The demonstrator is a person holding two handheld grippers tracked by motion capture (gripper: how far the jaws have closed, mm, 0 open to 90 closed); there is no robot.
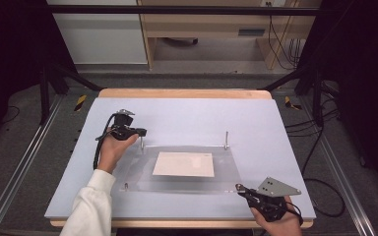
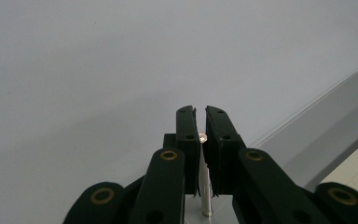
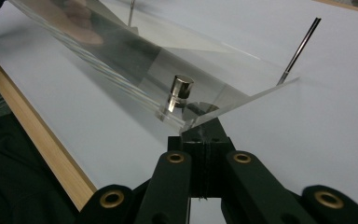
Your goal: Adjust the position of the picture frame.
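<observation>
High view – sheet: a clear sheet [image 1: 177,169] lies on the worktop [image 1: 187,118] with white paper [image 1: 183,164] under or in it.
High view – pins: thin metal pins stand at the far corners, left pin [image 1: 141,142] and right pin [image 1: 226,139]; a short stud [image 1: 126,186] sits at the near left corner.
High view – left gripper [image 1: 140,132]: at the far left pin.
High view – right gripper [image 1: 239,187]: at the sheet's near right corner.
Left gripper view – left gripper [image 2: 200,112]: jaws nearly together, clamped on the pin [image 2: 204,179], which stands upright in the sheet.
Right gripper view – right gripper [image 3: 200,137]: jaws fully together, pinching the sheet corner [image 3: 242,100], which is tilted up off the worktop.
Right gripper view – stud [image 3: 179,95]: seated in the raised corner.
Right gripper view – far pins: one pin [image 3: 300,46] shows beyond the sheet edge.
Progress: judged midway; the near right corner is raised, the left side pinned.
Left to do: probably lifting the sheet clear of the pins, or seating it; which one cannot be told.
</observation>
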